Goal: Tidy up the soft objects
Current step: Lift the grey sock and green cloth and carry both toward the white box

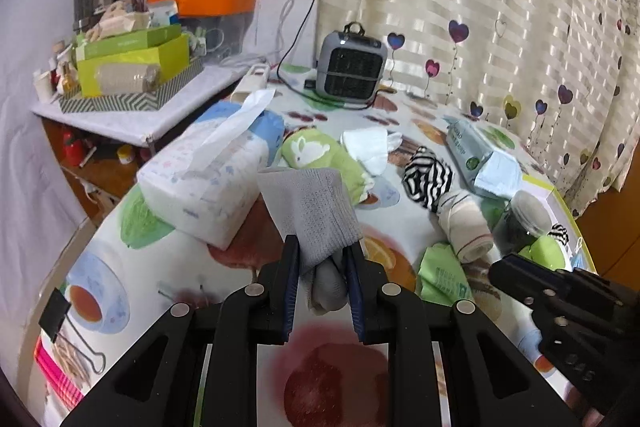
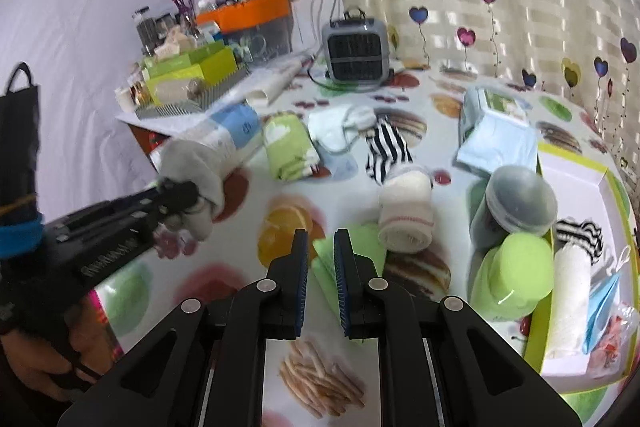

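Note:
My left gripper (image 1: 322, 247) is shut on a grey sock (image 1: 308, 203), which stands up out of the jaws above the table. In the right wrist view the same gripper (image 2: 176, 195) holds the sock (image 2: 192, 163) at the left. My right gripper (image 2: 320, 239) is open by a narrow gap with nothing between its pads; a flat green packet (image 2: 356, 251) lies on the table just beyond it. A rolled beige sock (image 2: 404, 215), a black-and-white striped sock (image 2: 386, 151), a green rabbit towel (image 2: 290, 147) and a white cloth (image 2: 340, 127) lie loose on the table.
A lime-edged box (image 2: 576, 163) at the right holds a striped sock, a white roll and a blue mask. A lidded jar (image 2: 516, 203) and a green bottle (image 2: 516, 275) stand beside it. A tissue pack (image 1: 208, 171), a blue wipes pack (image 1: 480, 159) and a grey heater (image 1: 352, 67) lie farther back.

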